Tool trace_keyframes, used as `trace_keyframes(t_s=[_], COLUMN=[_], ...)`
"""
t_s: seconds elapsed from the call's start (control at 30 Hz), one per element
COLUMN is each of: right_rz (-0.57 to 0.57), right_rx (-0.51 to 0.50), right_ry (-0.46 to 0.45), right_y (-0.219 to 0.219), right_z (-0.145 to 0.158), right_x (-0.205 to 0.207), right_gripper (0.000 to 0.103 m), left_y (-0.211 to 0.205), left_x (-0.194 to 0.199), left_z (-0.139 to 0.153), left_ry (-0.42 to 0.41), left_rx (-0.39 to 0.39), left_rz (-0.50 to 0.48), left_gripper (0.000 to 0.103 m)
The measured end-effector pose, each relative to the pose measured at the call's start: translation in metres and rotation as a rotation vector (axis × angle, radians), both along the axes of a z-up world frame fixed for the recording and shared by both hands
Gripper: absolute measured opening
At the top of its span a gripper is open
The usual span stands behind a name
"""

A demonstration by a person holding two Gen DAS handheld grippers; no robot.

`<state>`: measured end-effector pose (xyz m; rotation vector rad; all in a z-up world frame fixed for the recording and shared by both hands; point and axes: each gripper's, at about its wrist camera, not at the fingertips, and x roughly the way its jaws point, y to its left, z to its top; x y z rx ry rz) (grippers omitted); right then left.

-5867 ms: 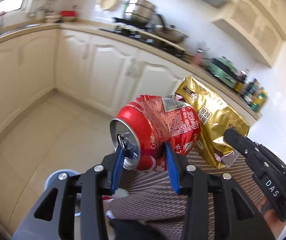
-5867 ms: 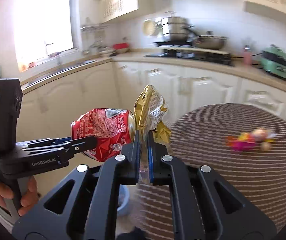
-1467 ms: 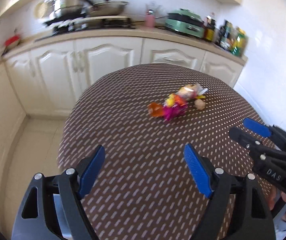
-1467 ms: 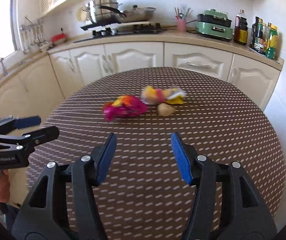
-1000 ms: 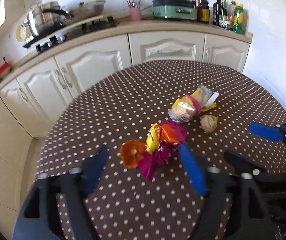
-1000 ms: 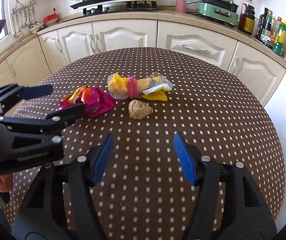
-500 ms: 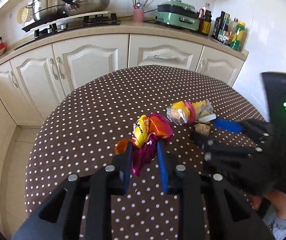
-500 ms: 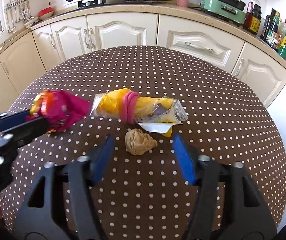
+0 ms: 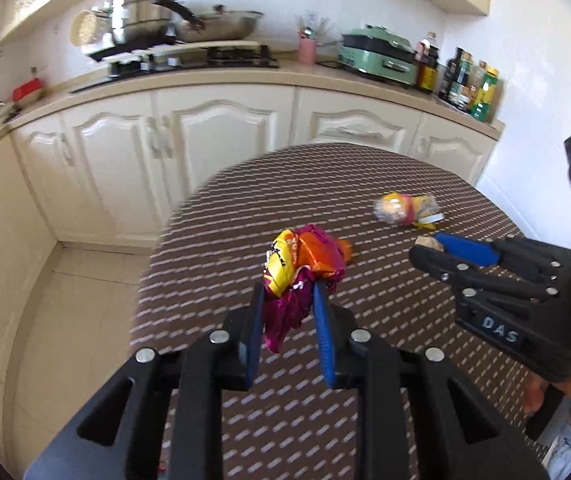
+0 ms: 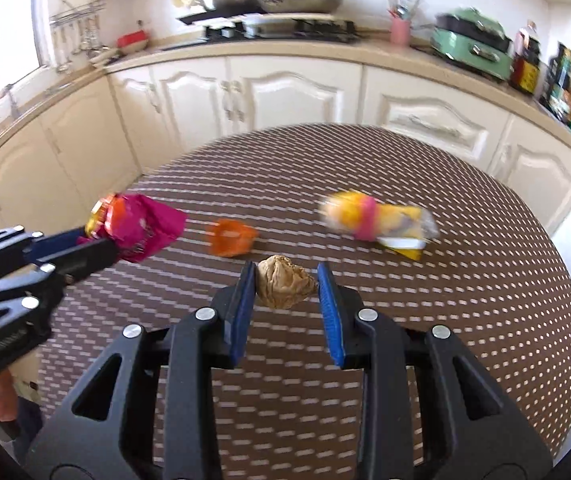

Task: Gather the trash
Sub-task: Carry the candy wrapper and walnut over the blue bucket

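Left hand-held gripper (image 9: 288,294) clamped on magenta wrapper (image 9: 305,264), right hand-held gripper (image 10: 285,282) clamped on brown paper wad (image 10: 283,282). Orange scrap (image 10: 231,242) and yellow packet (image 10: 373,220) left on bench (image 10: 485,280); nothing binned yet.

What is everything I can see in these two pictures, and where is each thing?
Crumpled snack wrapper: one, magenta, yellow and orange, clamped in the left gripper.
Paper ball: one, tan, clamped in the right gripper.
Orange scrap: one, lying on the table.
Clear packet: one, yellow contents, pink band, far side of the table.
Table: one, round, brown cloth with white dots.
Cabinets: cream, behind the table.
Pots and pan: metal, on the stove.
Green cooker: one, on the counter.
Bottles: several, counter's right end.
Left gripper: black, blue pads.
Right gripper: black, blue pads.
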<state>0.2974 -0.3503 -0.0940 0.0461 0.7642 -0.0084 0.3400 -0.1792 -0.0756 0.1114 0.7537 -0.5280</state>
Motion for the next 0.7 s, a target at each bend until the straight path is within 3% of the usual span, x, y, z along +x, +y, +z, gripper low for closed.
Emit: trace_keyframes(t_s=[0.4, 0.53, 0.7], right_rz=[0.274, 0.364, 0.467], right_rx=[0.027, 0.037, 0.067], right_ry=[-0.047, -0.027, 0.049], right_y=[0.173, 0.232, 0.305], right_z=[0.023, 0.013, -0.025], right_x=[0.0, 0.004, 0.013], right_gripper=[0.031, 0.031, 0.031], left_y=[0.167, 0.224, 0.292], left_x=[-0.04, -0.05, -0.057], left_z=[-0.003, -0.02, -0.058], left_ry=[-0.051, -0.031, 0.032], left_rx=[-0.001, 0.013, 0.029], left_rz=[0.238, 0.331, 0.45], left_gripper=[0.023, 0.023, 0.023])
